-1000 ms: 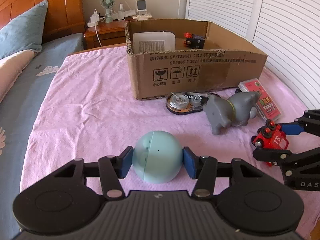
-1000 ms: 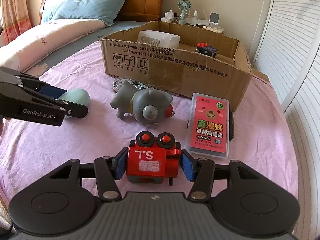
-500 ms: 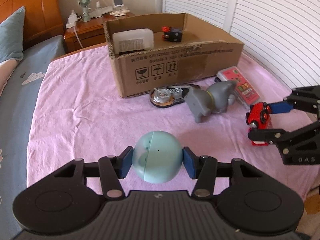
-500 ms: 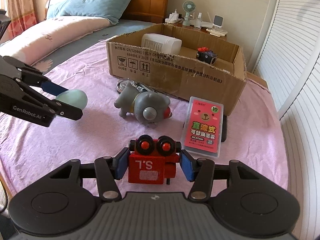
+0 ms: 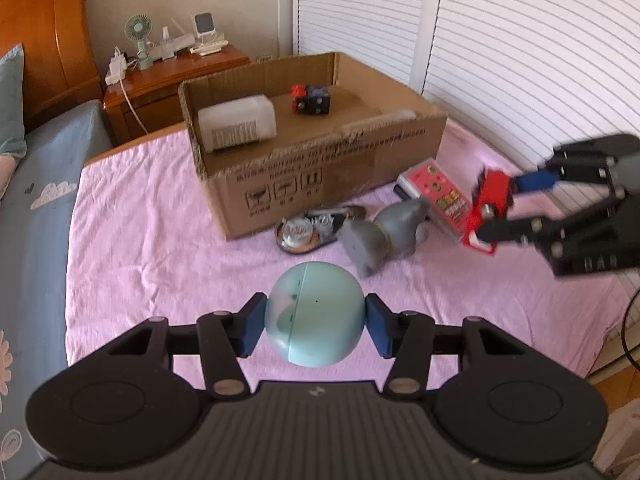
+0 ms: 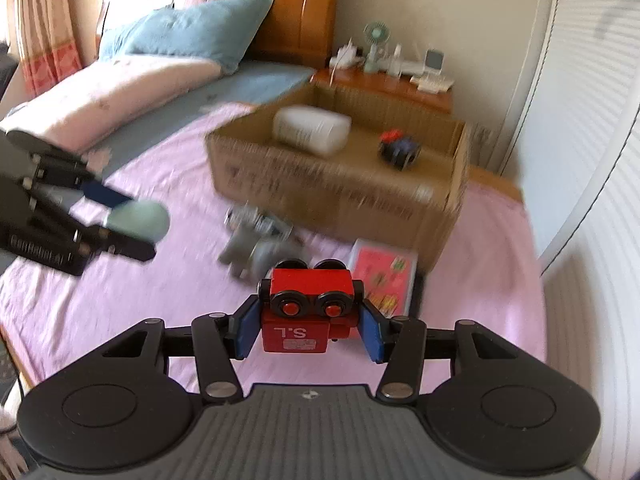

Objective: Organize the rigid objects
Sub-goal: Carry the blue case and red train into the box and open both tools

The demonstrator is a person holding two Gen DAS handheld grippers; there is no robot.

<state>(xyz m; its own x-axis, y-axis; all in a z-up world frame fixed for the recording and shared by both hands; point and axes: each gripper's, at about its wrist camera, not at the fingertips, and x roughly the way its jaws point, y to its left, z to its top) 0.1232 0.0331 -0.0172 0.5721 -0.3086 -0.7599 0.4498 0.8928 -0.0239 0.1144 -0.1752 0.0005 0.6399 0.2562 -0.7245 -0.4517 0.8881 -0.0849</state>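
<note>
pale blue ball [image 5: 315,314] clamped in left gripper [image 5: 315,326] jaws, red toy train [image 6: 310,308] clamped in right gripper [image 6: 307,330] jaws.

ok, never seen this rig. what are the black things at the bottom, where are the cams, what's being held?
No robot arm: a person holds one two-finger gripper per hand, each with a fisheye camera looking along its fingers, so the black shape at the bottom is the gripper itself.

Left view: the left gripper is shut on a pale blue ball. Right view: the right gripper is shut on a red toy train.

On the pink bedspread: a cardboard box holding a white container and a dark toy; beside it, a grey toy animal and a pink packet.
</note>
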